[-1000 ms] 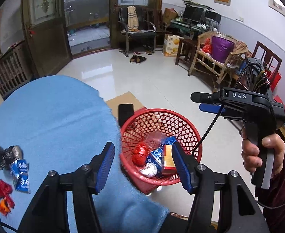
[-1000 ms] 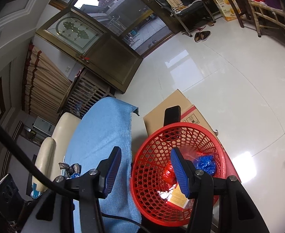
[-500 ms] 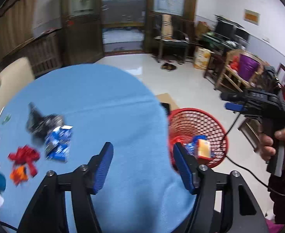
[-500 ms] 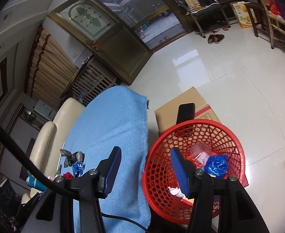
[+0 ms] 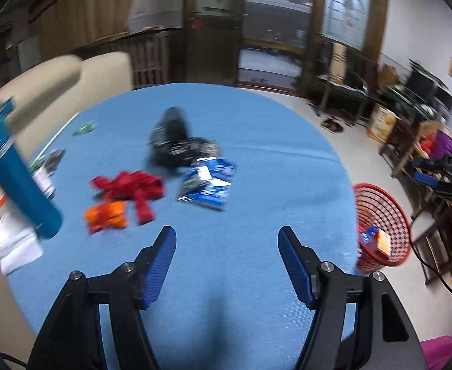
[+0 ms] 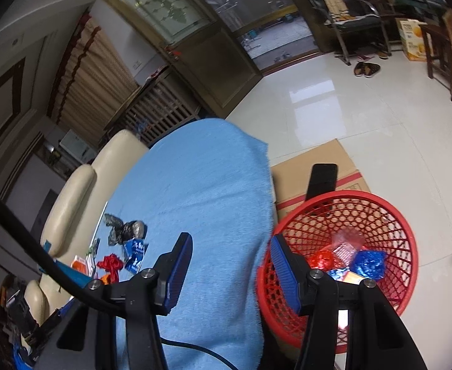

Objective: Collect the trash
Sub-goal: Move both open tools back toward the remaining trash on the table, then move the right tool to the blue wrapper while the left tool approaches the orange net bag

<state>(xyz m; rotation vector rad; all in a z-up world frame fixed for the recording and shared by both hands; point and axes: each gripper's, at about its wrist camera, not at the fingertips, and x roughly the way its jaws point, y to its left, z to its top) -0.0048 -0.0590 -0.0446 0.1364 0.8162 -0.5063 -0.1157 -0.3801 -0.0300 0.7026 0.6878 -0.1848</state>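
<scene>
Lying beyond the parted left fingers (image 5: 164, 256): blue wrapper (image 5: 206, 183), untouched.

Round table with a blue cloth (image 5: 256, 160), and on it a black crumpled wrapper (image 5: 176, 145), blue snack packet (image 5: 207, 182), red ribbon (image 5: 130, 188), orange scrap (image 5: 107, 215) and white tissue (image 5: 13, 243) (all pretty blurry).

Two grippers (image 5: 227, 240) (image 6: 231, 248), one red basket (image 6: 404, 231), one blue cloth (image 5: 256, 123), one teal bottle (image 5: 16, 172), one cardboard box (image 6: 318, 160).
</scene>
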